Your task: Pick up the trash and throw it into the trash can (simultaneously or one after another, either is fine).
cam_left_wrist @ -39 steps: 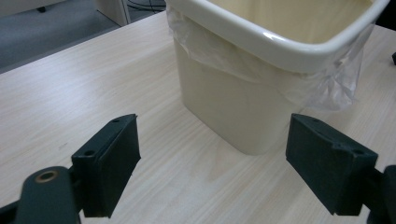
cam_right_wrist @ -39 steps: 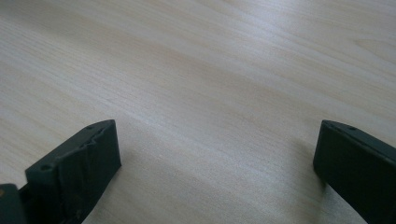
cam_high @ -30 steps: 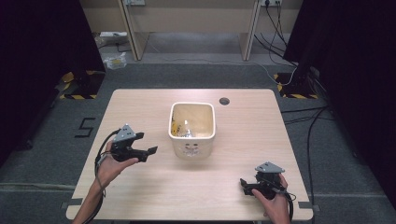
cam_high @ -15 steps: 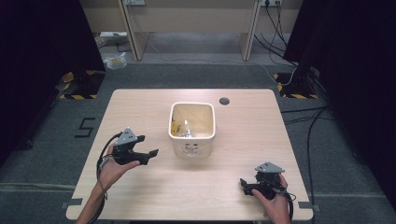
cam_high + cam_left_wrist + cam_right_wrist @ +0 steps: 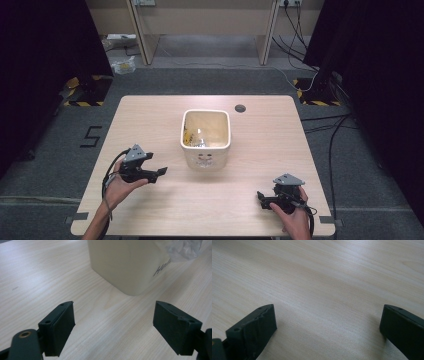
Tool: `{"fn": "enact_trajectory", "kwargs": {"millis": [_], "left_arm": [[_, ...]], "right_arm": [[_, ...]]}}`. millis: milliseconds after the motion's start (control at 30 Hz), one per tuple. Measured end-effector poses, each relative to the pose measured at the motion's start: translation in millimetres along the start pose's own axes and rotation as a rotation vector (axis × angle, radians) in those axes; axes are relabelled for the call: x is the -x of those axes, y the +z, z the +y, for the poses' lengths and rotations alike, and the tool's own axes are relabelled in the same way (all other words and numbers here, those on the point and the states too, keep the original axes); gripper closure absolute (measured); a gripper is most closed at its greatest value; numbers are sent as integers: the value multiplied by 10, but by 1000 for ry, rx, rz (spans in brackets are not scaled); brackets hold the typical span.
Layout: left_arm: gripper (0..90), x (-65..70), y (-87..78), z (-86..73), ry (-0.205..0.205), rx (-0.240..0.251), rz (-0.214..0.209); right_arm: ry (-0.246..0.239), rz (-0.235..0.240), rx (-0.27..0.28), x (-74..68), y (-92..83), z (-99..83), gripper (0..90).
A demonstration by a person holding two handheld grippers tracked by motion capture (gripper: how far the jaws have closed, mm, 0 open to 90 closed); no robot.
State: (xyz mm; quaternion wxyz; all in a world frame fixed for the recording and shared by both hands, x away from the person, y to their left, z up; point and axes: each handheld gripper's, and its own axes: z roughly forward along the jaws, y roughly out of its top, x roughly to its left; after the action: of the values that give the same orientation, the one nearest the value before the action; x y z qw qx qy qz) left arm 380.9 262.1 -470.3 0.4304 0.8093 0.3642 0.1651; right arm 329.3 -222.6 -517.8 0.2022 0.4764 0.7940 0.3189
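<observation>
A cream square bin (image 5: 206, 159) stands at the middle of the wooden table (image 5: 150, 120), with crumpled clear plastic and a yellow scrap inside. In the left gripper view the bin (image 5: 125, 265) has dark lettering on its side, and clear plastic shows at the upper right. My left gripper (image 5: 159, 173) is held left of the bin, jaws pointing toward it, open and empty (image 5: 113, 325). My right gripper (image 5: 261, 199) rests low near the table's front right, open with nothing between its jaws (image 5: 327, 327), over bare wood.
A round dark cable hole (image 5: 240, 108) sits in the table behind the bin. Cables trail from both grippers. Beyond the table lie grey floor, a "5" floor mark (image 5: 90, 136), desk legs and black curtains at both sides.
My left gripper has slid back toward the table's front edge, a little away from the bin. The right gripper has stayed put.
</observation>
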Motion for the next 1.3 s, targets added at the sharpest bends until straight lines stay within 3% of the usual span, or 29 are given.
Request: {"fn": "enact_trajectory", "kwargs": {"millis": [300,700,867,1300], "left_arm": [[173,70,5,-143,6,-22,-17],[171,108,8,-390,-14,-69,-38],[171,97,-3,-466,-23,-82,-33],[170,172,-29,-582,4,-117,-9]], "right_arm": [[-4,1,-1,1,-1,-1,10],[-4,1,-1,2,-1,0,10],[-3,1,0,2,-1,0,10],[-3,1,-1,2,-1,0,10]]}}
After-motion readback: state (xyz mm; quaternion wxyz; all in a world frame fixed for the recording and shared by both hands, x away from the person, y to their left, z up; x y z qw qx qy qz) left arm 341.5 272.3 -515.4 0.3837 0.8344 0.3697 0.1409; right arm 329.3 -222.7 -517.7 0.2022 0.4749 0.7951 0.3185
